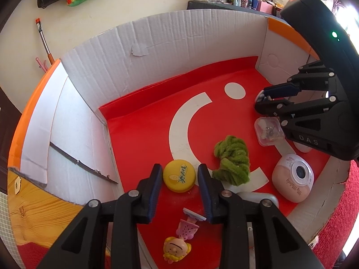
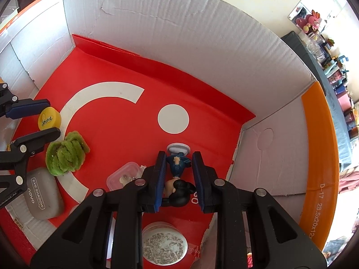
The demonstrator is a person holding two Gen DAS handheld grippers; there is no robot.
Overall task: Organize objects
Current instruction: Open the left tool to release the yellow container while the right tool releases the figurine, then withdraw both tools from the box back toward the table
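Both grippers reach down into a cardboard box (image 1: 179,33) with a red floor. My left gripper (image 1: 180,170) straddles a yellow round cap (image 1: 178,179) lying flat on that floor. A thin strip of red shows between the cap and the right pad, so the jaws are open. The right wrist view shows this gripper (image 2: 53,116) around the cap (image 2: 48,118) at the left edge. My right gripper (image 2: 179,154) is shut on a small figurine (image 2: 178,165) with a blue dress, black hair and a white base. That gripper (image 1: 261,99) appears upper right in the left wrist view.
A green yarn bundle (image 1: 231,163), a pink toy camera (image 1: 294,179), a clear small tub (image 1: 268,131) and a pink, yellow-haired figurine (image 1: 179,239) lie on the floor. There are also a grey eye-shadow case (image 2: 42,194) and a round lidded dish (image 2: 165,243). White box walls (image 2: 202,33) enclose everything.
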